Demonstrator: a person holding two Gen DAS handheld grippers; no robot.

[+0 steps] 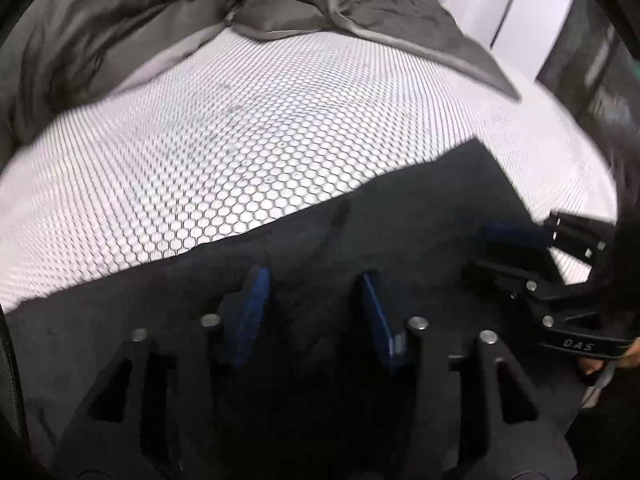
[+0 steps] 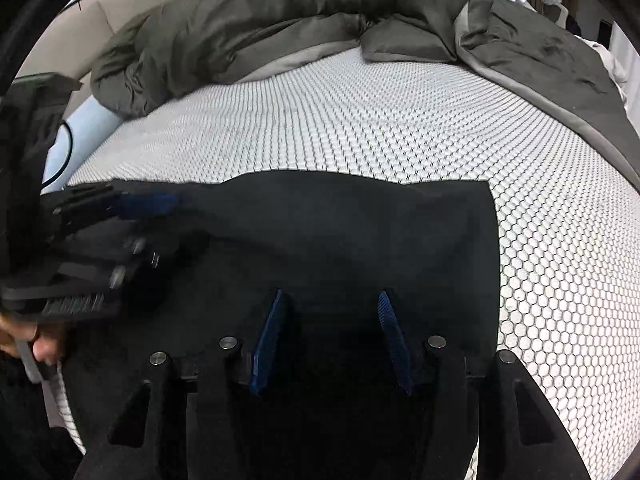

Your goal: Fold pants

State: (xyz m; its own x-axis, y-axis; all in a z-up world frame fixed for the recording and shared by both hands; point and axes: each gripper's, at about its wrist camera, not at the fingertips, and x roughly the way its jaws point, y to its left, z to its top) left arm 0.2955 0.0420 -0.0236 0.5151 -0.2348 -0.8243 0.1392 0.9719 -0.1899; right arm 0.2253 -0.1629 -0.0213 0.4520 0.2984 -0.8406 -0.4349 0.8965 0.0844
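The black pants (image 2: 352, 232) lie flat on the white honeycomb-patterned mattress (image 2: 360, 120), folded into a broad dark rectangle; they also fill the lower half of the left wrist view (image 1: 400, 216). My left gripper (image 1: 314, 280) is open, its blue pads apart just above the fabric, holding nothing. It shows at the left of the right wrist view (image 2: 160, 208). My right gripper (image 2: 330, 296) is open over the pants near their near edge, empty. It shows at the right of the left wrist view (image 1: 492, 240).
A rumpled grey duvet (image 2: 280, 12) and a grey pillow (image 2: 408, 44) lie along the far side of the bed. A grey blanket (image 1: 420, 28) hangs over the far right corner. A white wall and dark furniture (image 1: 580, 52) stand beyond the bed.
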